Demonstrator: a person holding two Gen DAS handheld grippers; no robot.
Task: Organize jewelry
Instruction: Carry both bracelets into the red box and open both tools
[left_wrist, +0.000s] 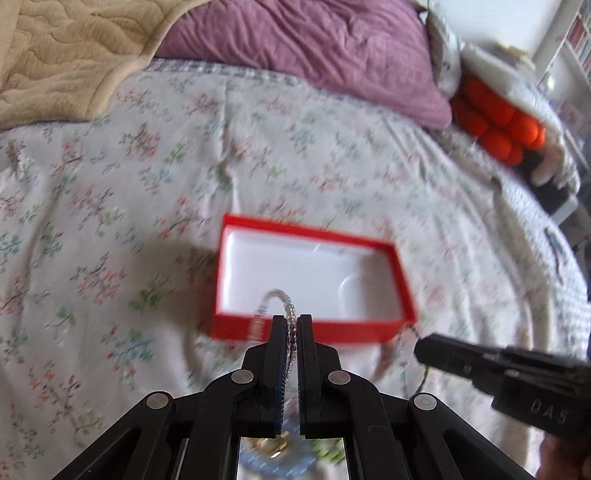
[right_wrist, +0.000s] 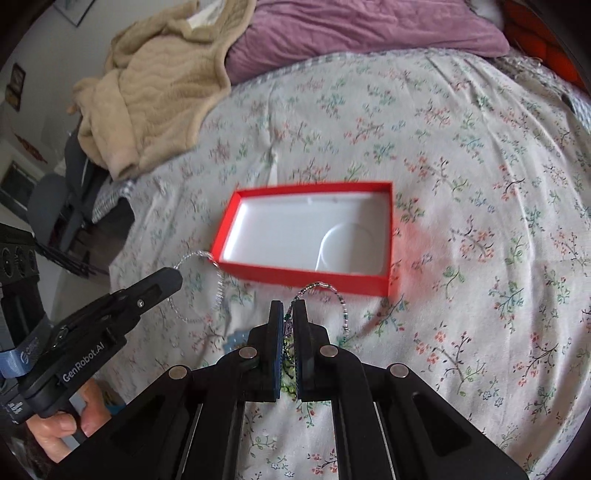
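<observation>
An open red box (left_wrist: 351, 332) with a white lining lies on the floral bed sheet, and nothing shows inside it. My left gripper (left_wrist: 291, 319) is shut on a clear beaded strand (left_wrist: 275, 293) that arches over the box's near wall. In the right wrist view, the left gripper (right_wrist: 173, 277) hangs left of the box (right_wrist: 295, 275) with the clear strand (right_wrist: 218, 291) looping below it. My right gripper (right_wrist: 291, 306) is shut on a strand of green and purple beads (right_wrist: 341, 299) just in front of the box. The right gripper (left_wrist: 421, 350) also shows at the lower right of the left wrist view.
A beige quilted blanket (right_wrist: 155, 85) is heaped at the back left and a purple pillow (left_wrist: 314, 48) lies across the back. An orange bobbled cushion (left_wrist: 498, 122) sits at the far right. A hand (right_wrist: 70, 424) holds the left gripper's handle. The bed edge drops off at the left (right_wrist: 110, 206).
</observation>
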